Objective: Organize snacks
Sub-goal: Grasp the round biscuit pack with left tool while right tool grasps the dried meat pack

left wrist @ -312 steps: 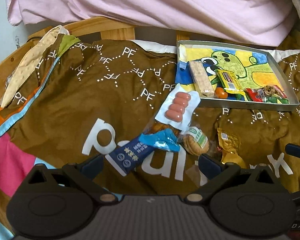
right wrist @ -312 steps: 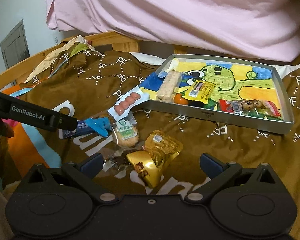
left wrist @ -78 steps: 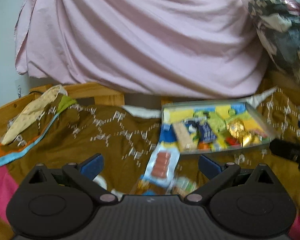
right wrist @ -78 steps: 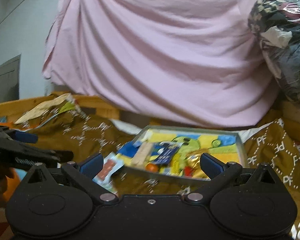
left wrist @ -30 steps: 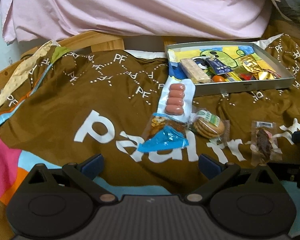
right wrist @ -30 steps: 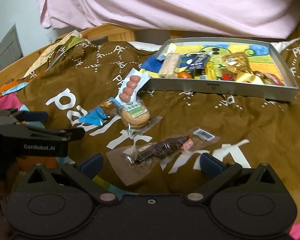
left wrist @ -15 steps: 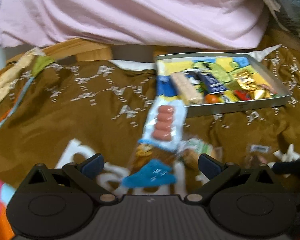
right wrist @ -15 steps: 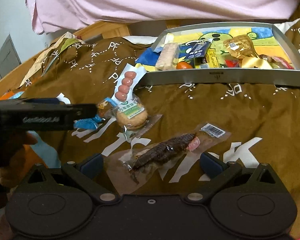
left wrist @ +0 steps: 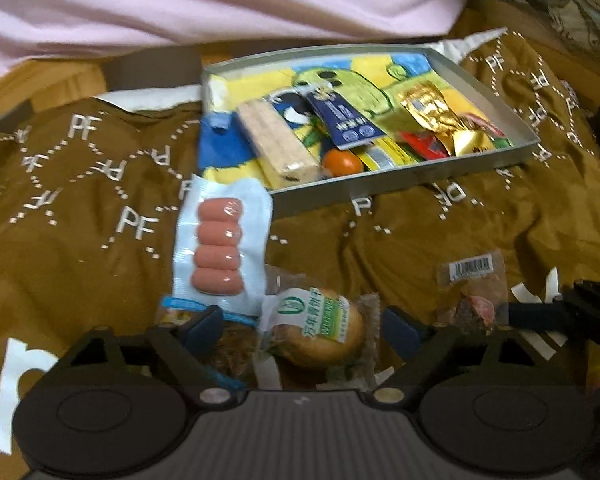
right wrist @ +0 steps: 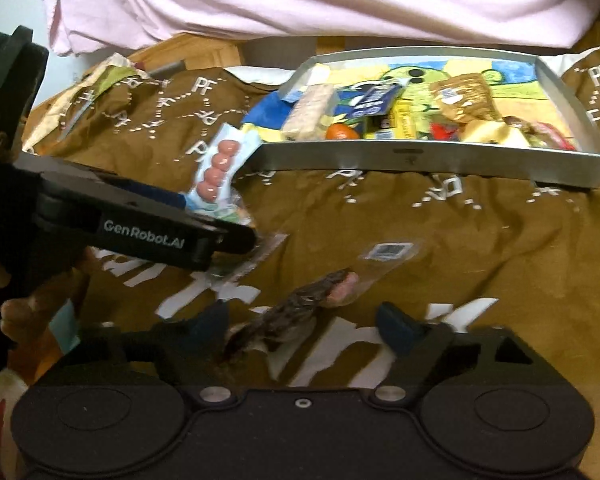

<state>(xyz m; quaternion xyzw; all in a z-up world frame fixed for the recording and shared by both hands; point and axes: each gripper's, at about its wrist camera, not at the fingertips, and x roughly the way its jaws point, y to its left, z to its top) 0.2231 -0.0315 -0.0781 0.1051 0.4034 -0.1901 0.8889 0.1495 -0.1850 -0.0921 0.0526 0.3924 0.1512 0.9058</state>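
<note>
Both open grippers have dropped low: left gripper (left wrist: 300, 330) straddles the biscuit pack (left wrist: 320, 334), right gripper (right wrist: 300, 324) the dried-meat packet (right wrist: 300, 304); pickups look imminent.

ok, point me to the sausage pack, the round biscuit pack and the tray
sausage pack (left wrist: 219, 251), left wrist view, on the middle sausages.
round biscuit pack (left wrist: 320, 326), left wrist view, on its green-and-white label.
tray (right wrist: 420, 159), right wrist view, on the near metal wall.
</note>
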